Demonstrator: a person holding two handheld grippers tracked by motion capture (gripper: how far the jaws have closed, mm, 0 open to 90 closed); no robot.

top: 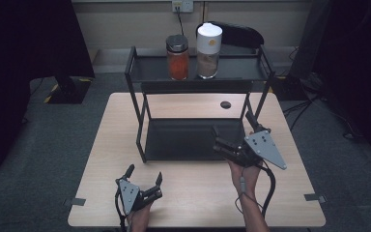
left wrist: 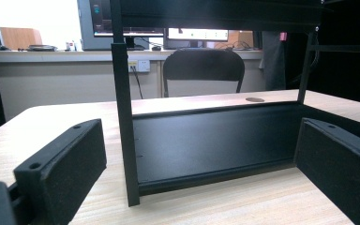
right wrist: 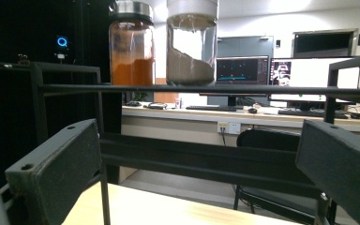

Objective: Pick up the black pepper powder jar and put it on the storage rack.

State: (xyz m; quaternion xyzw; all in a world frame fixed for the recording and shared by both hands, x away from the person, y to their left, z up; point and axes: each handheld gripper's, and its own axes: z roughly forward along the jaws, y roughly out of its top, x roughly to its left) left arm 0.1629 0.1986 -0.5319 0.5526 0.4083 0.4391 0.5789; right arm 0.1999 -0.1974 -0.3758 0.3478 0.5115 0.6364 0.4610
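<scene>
A black two-tier metal rack (top: 140,121) stands on the wooden table (top: 101,159). On its top shelf stand a jar of orange-red contents with a steel lid (top: 178,58) and a jar of brown powder with a white lid (top: 208,50); both jars (right wrist: 132,49) (right wrist: 191,42) show in the right gripper view above the shelf rail. My left gripper (top: 145,180) rests low near the table's front edge, open and empty, facing the rack's lower tray (left wrist: 206,140). My right gripper (top: 232,129) is raised at the rack's right front, open, holding nothing.
A black chair (top: 236,34) stands behind the table, by a wall socket (top: 182,6). A round cable hole (top: 225,104) sits in the tabletop behind the rack. A dark monitor stand (top: 67,87) is at the left on grey carpet.
</scene>
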